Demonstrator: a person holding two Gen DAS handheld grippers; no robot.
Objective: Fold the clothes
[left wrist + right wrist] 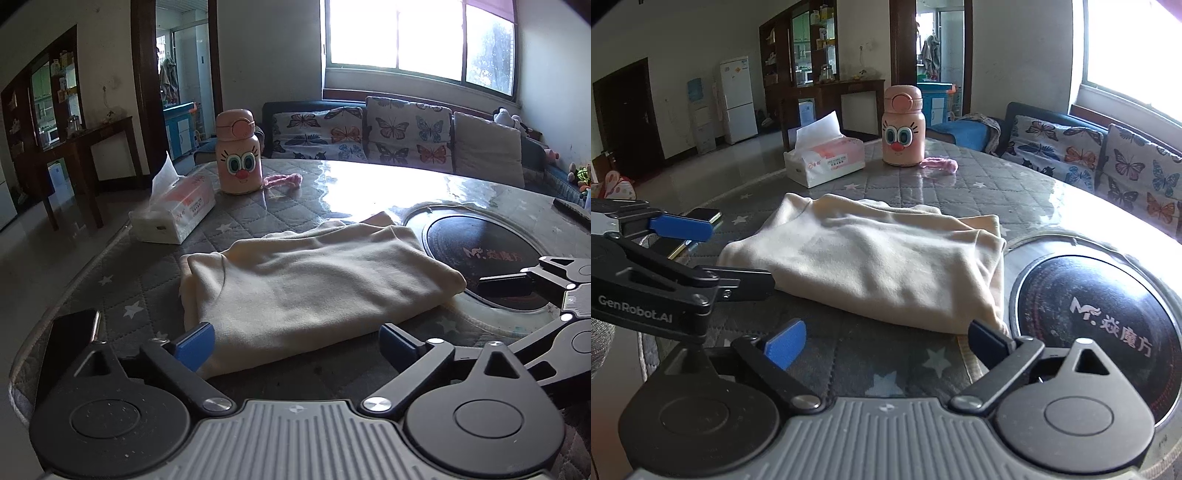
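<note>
So the cloth (317,284) is sitting on the table (147,280) already folded into a chunky cream rectangle, with a looser layer or two poking out along its far edge, and honestly it looks close to done to me, maybe one more fold or a tidy-up left. Everything else is easiest to place off the cloth: the tissue box (173,212) is beyond its far left corner, the pink bottle (239,153) with the cartoon face stands further back behind it, a pink fuzzy thing (283,180) lies right beside the bottle, and the dark round hob (480,254) set into the table is just off the cloth's right end, with the cloth edge right at its rim. A phone (70,343) lies off the near left corner. My guess is that stuff is pushed back to keep the middle free for folding. Left gripper (297,345) has its fingers spread wide apart, holding nothing, parked at the near left edge of the cloth, one blue pad (195,347) just about at the fabric. Right gripper (886,341) is also wide apart and empty, hovering at the cloth's near right corner, its dark pad (988,338) close to that corner. Both being spread at opposite ends of the near edge reads to me like lining up for a two-handed pinch, though whether either pad actually touches fabric I can't tell.
</note>
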